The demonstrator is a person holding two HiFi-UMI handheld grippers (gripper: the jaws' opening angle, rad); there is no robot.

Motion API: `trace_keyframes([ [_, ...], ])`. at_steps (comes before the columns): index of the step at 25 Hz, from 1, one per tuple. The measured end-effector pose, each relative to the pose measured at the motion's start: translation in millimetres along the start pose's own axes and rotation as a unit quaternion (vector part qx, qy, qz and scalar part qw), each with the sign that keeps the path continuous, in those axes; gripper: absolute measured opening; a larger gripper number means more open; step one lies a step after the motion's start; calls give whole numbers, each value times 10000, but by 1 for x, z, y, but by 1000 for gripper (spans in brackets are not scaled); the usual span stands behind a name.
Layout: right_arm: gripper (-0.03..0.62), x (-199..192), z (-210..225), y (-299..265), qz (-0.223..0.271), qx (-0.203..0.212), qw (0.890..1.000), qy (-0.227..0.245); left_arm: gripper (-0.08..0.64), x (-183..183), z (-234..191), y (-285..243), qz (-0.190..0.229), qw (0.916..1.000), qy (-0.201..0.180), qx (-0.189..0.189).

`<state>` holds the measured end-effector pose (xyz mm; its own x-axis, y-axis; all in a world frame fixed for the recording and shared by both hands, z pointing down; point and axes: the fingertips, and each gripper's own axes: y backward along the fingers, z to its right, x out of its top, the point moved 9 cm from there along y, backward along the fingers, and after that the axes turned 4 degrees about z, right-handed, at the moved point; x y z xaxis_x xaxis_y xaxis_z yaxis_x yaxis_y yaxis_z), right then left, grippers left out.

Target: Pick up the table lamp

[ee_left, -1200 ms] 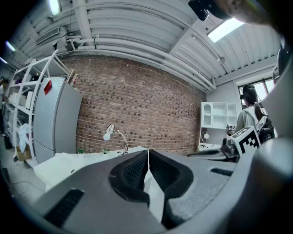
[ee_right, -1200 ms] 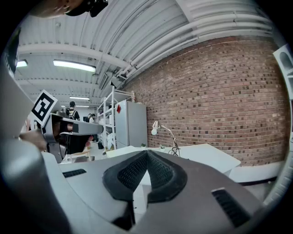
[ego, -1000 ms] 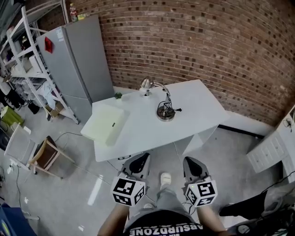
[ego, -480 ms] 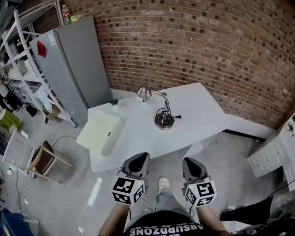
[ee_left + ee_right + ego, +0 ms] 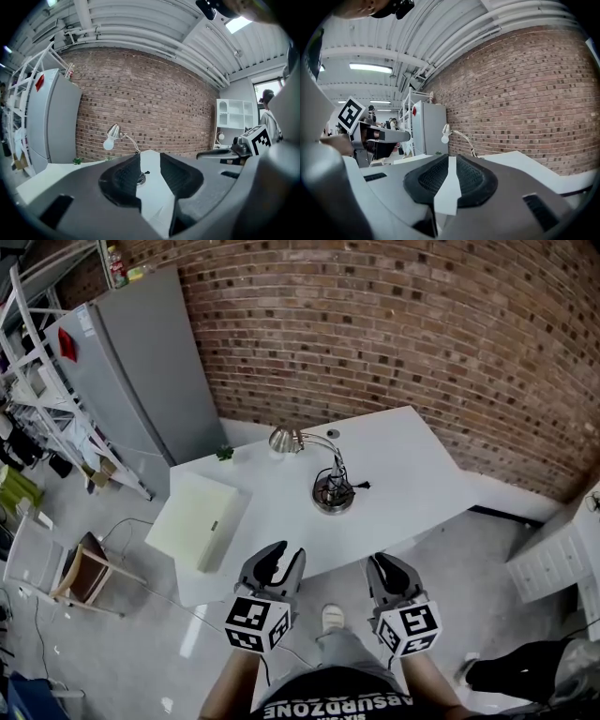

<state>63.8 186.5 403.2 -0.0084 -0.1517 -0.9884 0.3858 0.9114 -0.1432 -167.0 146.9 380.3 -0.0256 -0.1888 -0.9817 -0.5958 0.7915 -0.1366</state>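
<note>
Seeing table lamp upright on white bench, well ahead of both sets of fingers, roughly between their lines. Reading left gripper fingers as partly apart, just been opening, nothing between. Reading right gripper fingers as a narrow slit, likewise just opening, empty. Holding both near the bench's front edge, clear of the lamp.

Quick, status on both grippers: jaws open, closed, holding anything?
Left gripper: jaws open, have just been opening, nothing between them.
Right gripper: jaws barely open, have just been opening, nothing between them.
</note>
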Motion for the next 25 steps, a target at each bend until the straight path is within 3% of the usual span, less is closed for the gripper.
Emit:
trace_keyframes([
  [3, 83, -1, 10, -15, -88, 44, 9999, -37, 147, 0, -8, -18, -114, 9999, -68, 43],
  [6, 109, 0, 21, -29, -165, 100, 9998, -41, 183, 0, -16, -35, -245, 9996, -82, 121],
  [12, 197, 2, 46, -58, -346, 253, 9991, -79, 202, 5, -27, -70, -400, 9990, -70, 188],
  [25, 222, 3, 101, -111, -455, 558, 9974, -87, 218, 13, -42, -142, -393, 9985, 6, 394],
])
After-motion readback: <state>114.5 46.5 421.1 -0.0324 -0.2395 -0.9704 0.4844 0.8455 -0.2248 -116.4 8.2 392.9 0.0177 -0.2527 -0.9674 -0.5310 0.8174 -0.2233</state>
